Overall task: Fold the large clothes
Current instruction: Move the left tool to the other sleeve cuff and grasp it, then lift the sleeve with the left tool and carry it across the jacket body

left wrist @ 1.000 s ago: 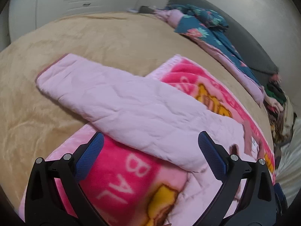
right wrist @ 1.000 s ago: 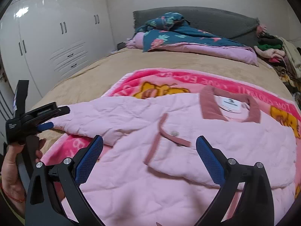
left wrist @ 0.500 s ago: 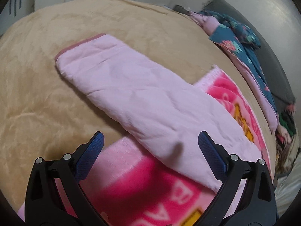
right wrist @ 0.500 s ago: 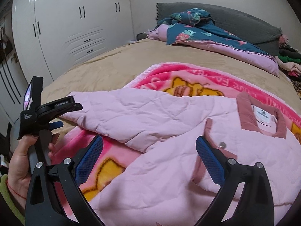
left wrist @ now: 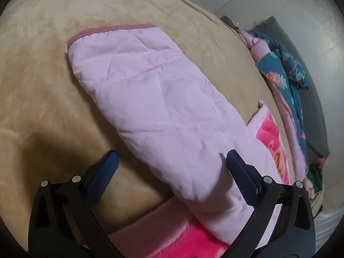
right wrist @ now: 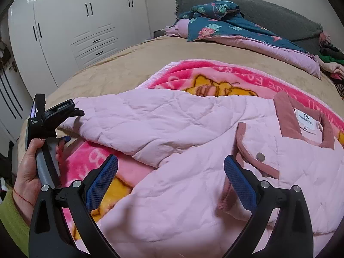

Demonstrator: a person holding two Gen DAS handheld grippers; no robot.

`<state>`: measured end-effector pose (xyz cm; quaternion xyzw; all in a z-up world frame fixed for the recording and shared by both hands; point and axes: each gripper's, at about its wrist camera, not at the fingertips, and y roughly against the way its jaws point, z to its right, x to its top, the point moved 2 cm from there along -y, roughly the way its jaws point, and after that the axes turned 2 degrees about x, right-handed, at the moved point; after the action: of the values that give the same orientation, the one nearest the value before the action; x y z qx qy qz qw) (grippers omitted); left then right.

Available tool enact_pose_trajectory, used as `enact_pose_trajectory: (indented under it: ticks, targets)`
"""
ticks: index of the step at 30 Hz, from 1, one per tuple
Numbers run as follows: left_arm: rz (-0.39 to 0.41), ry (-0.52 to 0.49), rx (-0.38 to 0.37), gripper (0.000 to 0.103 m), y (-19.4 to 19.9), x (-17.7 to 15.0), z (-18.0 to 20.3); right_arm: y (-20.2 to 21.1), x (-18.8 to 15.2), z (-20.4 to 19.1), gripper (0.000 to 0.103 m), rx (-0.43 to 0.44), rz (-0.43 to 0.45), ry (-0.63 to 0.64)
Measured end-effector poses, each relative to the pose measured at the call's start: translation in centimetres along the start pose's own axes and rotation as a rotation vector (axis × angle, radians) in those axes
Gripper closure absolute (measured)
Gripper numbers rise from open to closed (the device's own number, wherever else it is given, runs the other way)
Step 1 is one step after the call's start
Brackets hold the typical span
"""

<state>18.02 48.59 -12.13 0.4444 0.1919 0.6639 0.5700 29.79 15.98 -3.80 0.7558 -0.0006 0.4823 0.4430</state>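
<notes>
Left wrist view: the left gripper (left wrist: 171, 161) hangs with its blue-padded fingers (left wrist: 108, 171) spread wide, gripping nothing, over the quilted pale-pink jacket sleeve (left wrist: 154, 107), which lies stretched across the tan bedspread (left wrist: 43, 86).

Right wrist view: the right gripper (right wrist: 171, 167) is likewise spread and empty above the pale-pink quilted jacket (right wrist: 193, 182), spread on a bright pink cartoon blanket (right wrist: 215, 75); a hand (right wrist: 28, 172) holds the left gripper's handle at the sleeve's cuff
</notes>
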Motion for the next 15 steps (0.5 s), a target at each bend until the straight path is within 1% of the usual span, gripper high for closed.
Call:
enact_pose_trajectory:
  ticks: [5, 6, 8, 9, 10, 11, 13, 15]
  targets:
    - [0.034, 0.038, -0.033, 0.010, -0.1, 1.0, -0.9, 0.1, -0.4, 1.0, 0.005, -0.015, -0.021, -0.013]
    - [0.041, 0.052, -0.037, 0.011, 0.0, 1.3, -1.2, 0.4, -0.6, 1.4, 0.005, -0.018, -0.022, -0.017]
    - [0.067, 0.055, -0.021, 0.028, 0.2, 2.1, -1.5, 0.9, -0.8, 1.9, 0.005, -0.025, -0.017, -0.024]
    - [0.083, 0.044, -0.004, 0.047, 0.4, 2.4, -1.6, 1.2, -1.0, 2.2, 0.005, -0.033, -0.013, -0.029]
    - [0.100, 0.040, -0.003, 0.058, 0.6, 2.6, -1.7, 1.6, -1.2, 2.6, 0.005, -0.037, -0.011, -0.039]
    - [0.103, 0.045, -0.012, 0.063, 0.7, 2.8, -1.8, 1.9, -1.4, 2.9, 0.005, -0.036, -0.008, -0.051]
    - [0.108, 0.043, -0.036, 0.083, 1.0, 2.8, -1.6, 2.6, -1.9, 3.5, 0.005, -0.031, 0.006, -0.082]
    - [0.116, 0.013, -0.056, 0.090, 1.7, 2.8, -0.7, 3.3, -2.2, 3.9, 0.005, -0.032, 0.021, -0.102]
